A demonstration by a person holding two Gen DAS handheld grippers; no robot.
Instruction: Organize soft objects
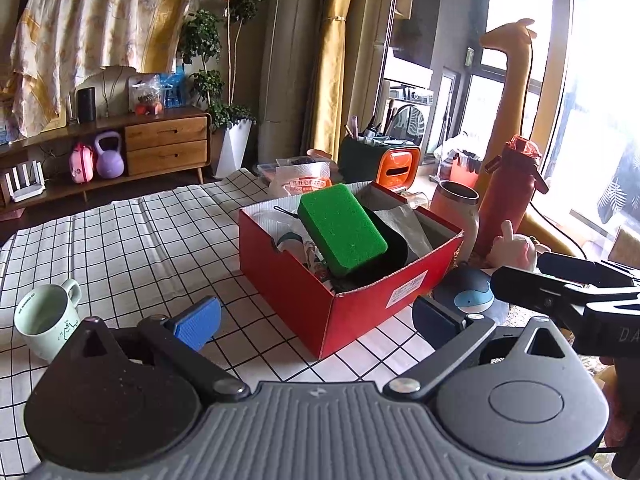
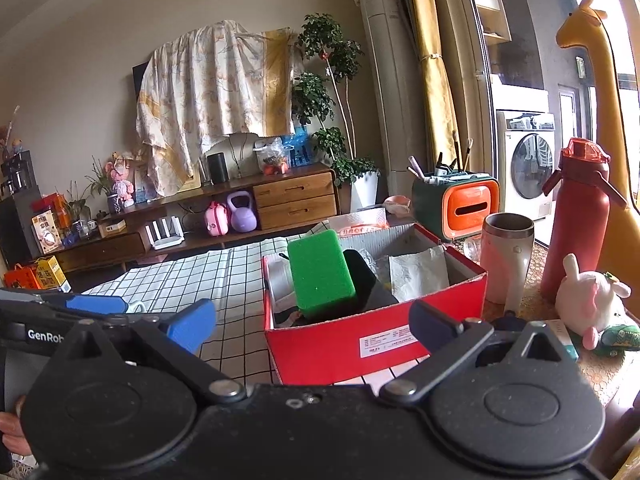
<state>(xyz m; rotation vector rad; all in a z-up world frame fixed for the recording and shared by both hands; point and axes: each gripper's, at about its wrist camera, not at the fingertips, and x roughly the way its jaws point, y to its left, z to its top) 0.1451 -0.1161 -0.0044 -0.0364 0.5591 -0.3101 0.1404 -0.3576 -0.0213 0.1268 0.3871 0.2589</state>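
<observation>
Sponge and box, seen along both of my tools. Green rectangular foam sponge [image 1: 343, 229], coarse-pored with rounded corners, stands tilted on end inside the red corrugated cardboard box [image 1: 360, 312], its upper half rising above the rim. It leans against a black soft object [image 1: 394, 246] whose shape I cannot make out. Crumpled grey paper [image 1: 408, 226] fills the far right part of the box, and a white printed label [image 1: 408, 290] is stuck to the box's outer wall. The box rests on a bench covered by a white cloth with a black grid pattern [image 1: 140, 240].

My left gripper [image 1: 316, 320] has its jaws spread wide and empty, the ribbed blue pads [image 1: 200, 322] held low before the box's near corner; the sponge lies ahead of them, between their lines and apart from both. My right gripper [image 2: 312, 326] is likewise spread and empty, in front of the box's labelled wall, the sponge beyond and slightly left of centre.

Pale green glazed ceramic mug [image 1: 48, 322] sits on the cloth to the left. Right of the box stand a steel-rimmed pink tumbler [image 2: 507, 258], a red matte bottle [image 2: 576, 216] and a white plush rabbit toy [image 2: 592, 304].
</observation>
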